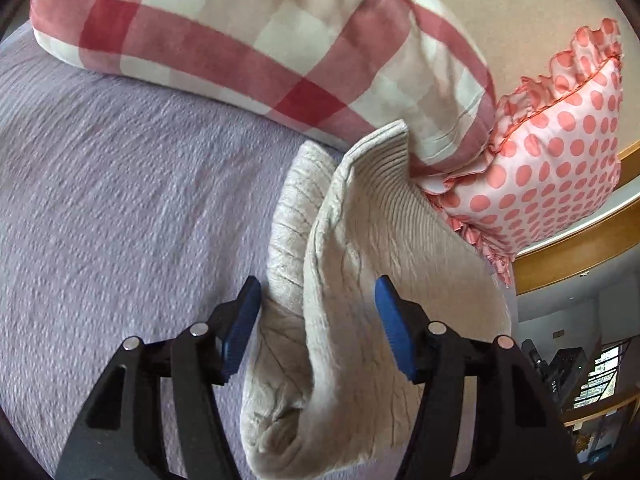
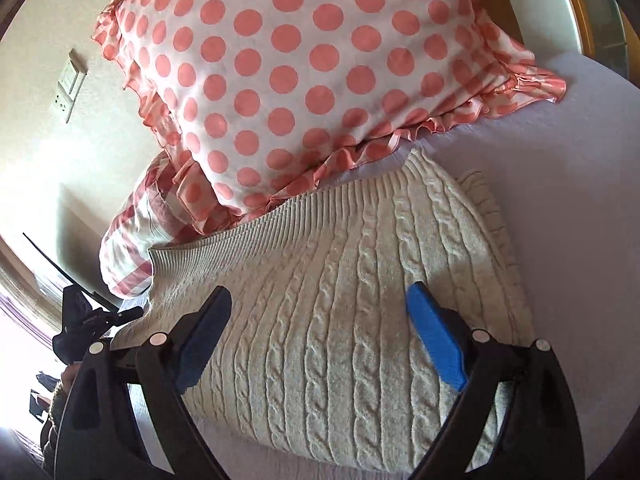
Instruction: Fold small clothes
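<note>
Your left tool (image 1: 318, 314) is spread wide, its blue pads (image 1: 244, 320) either side of a raised fold of the cream sweater (image 1: 360, 280) without pinching it; your right tool (image 2: 318, 344) is likewise released, hovering over the sweater (image 2: 340, 320) with both pads apart. The sweater lies on the bed (image 1: 120, 200), on a lilac textured cover, its ribbed hem against the pillows; in the right view it lies mostly flat with cable ribs running away from you, while in the left view one edge stands up and curls over, so you cannot tell how many layers sit beneath. The checked pillow (image 1: 260, 40) and the dotted pillow (image 2: 300, 72) hide the sweater's far edge where the frill overlaps the hem. No brand or label shows on the sweater. The only writing is on dark equipment (image 1: 560, 368) at the left view's lower right, a few pale characters too small and tilted to read. A wall switch plate (image 2: 70, 84) carries no legible marking. The sweater's near end is cut off behind both tools' black arms, and the left edge of the right view is blown out by window glare.
</note>
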The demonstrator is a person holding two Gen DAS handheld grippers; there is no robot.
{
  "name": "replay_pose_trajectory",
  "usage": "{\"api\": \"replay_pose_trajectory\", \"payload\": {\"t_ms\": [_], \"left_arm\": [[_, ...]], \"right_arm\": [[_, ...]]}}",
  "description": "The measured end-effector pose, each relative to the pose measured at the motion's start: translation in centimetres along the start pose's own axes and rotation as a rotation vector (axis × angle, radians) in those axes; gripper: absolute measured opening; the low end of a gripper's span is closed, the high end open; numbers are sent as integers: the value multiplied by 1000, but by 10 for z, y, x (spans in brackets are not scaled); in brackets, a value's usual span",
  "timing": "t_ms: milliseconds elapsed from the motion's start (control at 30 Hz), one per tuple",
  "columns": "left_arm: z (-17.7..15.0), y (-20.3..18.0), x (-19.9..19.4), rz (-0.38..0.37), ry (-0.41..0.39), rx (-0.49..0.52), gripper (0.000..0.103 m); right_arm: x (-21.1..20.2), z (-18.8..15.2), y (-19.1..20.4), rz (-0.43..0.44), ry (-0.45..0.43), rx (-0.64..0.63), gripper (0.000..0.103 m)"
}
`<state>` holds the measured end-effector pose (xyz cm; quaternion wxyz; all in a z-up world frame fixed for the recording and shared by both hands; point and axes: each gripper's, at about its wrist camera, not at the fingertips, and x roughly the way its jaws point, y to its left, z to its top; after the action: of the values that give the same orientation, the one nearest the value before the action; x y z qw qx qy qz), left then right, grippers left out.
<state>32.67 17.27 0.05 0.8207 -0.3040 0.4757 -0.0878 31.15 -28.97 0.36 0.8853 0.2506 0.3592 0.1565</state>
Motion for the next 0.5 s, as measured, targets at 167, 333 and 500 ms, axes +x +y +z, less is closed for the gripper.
{"api": "replay_pose_trajectory", "payload": {"t_ms": [167,333,500], "left_arm": [[1,4,14,-16,26,-100,15],[4,-40,-8,-49,-14,-51,12],[-7,-173,-16,-117,-44,143,12]], "right_arm": [[-2,4,3,27,-19,12,92],[-16,8,-10,87,-72,90,92],[-40,15,-27,91,-162,161,92]]}}
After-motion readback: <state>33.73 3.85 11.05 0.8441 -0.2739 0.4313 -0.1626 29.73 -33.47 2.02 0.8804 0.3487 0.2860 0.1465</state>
